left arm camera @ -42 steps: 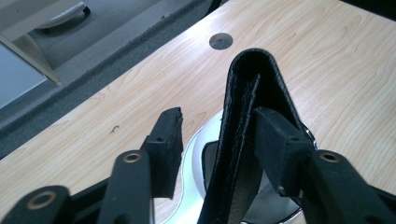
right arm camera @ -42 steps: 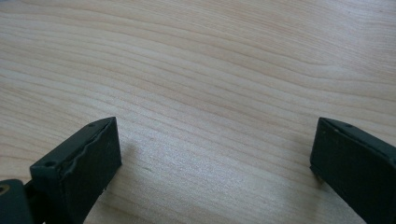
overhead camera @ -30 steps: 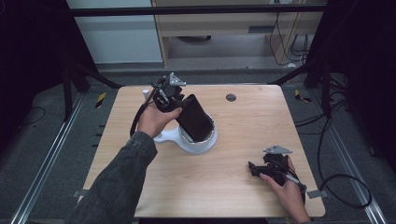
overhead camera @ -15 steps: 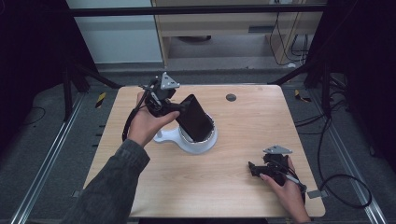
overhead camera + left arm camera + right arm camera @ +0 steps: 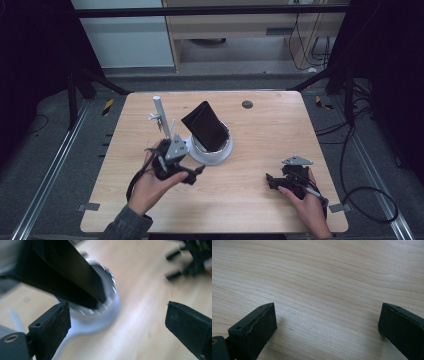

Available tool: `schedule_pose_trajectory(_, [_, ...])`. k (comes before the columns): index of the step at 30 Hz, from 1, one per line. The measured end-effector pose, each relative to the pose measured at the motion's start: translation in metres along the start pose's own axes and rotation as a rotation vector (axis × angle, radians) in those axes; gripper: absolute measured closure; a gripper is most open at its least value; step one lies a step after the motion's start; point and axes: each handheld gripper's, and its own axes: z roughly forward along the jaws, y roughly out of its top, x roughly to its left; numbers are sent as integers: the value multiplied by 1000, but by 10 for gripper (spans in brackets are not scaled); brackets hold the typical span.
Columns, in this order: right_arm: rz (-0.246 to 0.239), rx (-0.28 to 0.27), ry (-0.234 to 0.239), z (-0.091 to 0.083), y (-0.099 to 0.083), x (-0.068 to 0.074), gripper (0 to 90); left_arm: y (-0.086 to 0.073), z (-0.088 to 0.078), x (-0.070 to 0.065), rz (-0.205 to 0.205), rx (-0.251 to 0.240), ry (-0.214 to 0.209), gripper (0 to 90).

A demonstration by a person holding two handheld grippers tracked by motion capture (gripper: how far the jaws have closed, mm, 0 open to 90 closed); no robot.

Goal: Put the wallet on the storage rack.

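From up high, the flat black rectangular pouch [image 5: 205, 125] leans tilted in the round white stand [image 5: 216, 152] mid-worktop [image 5: 260, 125], with the left gripper [image 5: 195, 174] just beside it, jaws just opened and empty. Left gripper view: blurry, pouch and stand beyond spread jaws. Right gripper view: right gripper [image 5: 325, 327] jaws released over bare wood.

Black flat block [image 5: 205, 125] leans tilted in white round holder [image 5: 216, 154]

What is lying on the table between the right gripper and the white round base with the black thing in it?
Nothing: in the high view, bare wooden table lies between the right gripper and the white round base.
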Motion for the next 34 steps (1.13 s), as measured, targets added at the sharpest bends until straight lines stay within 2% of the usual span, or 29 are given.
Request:
schedule_pose_trajectory(1, [0,0,0,0,0,0,22,0,0,0,0,0,0,55])
schedule_pose_trajectory(2, [0,0,0,0,0,0,22,-24,11,-3,-5,37,-11,55])
schedule_pose_trajectory(3, [0,0,0,0,0,0,22,-24,11,-3,-5,37,-11,55])
schedule_pose_trajectory(4, [1,1,0,0,0,0,21,-45,19,-1,-32,71,-4,55])
schedule_pose_trajectory(5, [1,0,-1,0,0,0,21,-54,22,2,-51,78,-3,55])
schedule_pose_trajectory(6, [1,0,-1,0,0,0,21,-54,22,2,-51,78,-3,57])
schedule_pose_trajectory(7, [2,0,-3,0,0,0,22,-66,25,5,-71,88,3,57])
schedule_pose_trajectory(8, [-2,0,-7,0,0,0,21,-74,27,9,-77,106,20,57])
schedule_pose_trajectory(9, [-1,-1,-7,0,0,0,20,-86,30,16,-81,152,70,67])
schedule_pose_trajectory(10, [5,1,-4,0,0,0,19,-92,31,20,-91,172,85,73])
schedule_pose_trajectory(11, [5,1,-4,0,0,0,19,-92,31,20,-91,172,85,76])
schedule_pose_trajectory(12, [9,1,-8,0,0,1,18,-101,31,30,-130,168,101,77])
schedule_pose_trajectory(13, [8,1,-8,0,0,1,18,-106,31,35,-147,159,112,77])
schedule_pose_trajectory(14, [8,1,-8,0,0,1,18,-106,31,35,-147,159,112,76])
schedule_pose_trajectory(15, [8,1,-8,0,0,1,18,-115,29,45,-165,174,149,76])
schedule_pose_trajectory(17, [9,1,-8,0,0,1,18,-119,27,50,-173,185,162,71])
schedule_pose_trajectory(19, [8,1,-8,0,0,1,18,-128,22,63,-192,181,190,65])
schedule_pose_trajectory(21, [8,1,-8,0,0,1,18,-130,21,65,-192,182,197,64])
schedule_pose_trajectory(22, [8,1,-8,0,0,1,18,-134,23,69,-209,200,197,56])
schedule_pose_trajectory(23, [8,1,-8,0,0,1,18,-134,23,69,-209,200,197,38])
schedule_pose_trajectory(25, [9,1,-8,0,0,1,18,-138,24,76,-269,183,182,31])
schedule_pose_trajectory(27, [8,1,-8,0,0,1,18,-141,25,80,-296,165,189,15])
schedule_pose_trajectory(28, [9,1,-8,0,0,1,18,-141,25,80,-296,165,189,6])
schedule_pose_trajectory(29, [9,1,-8,0,0,1,18,-144,26,82,-317,150,182,6])
schedule_pose_trajectory(34, [9,1,-9,0,0,1,18,-145,25,83,-318,145,185,0])
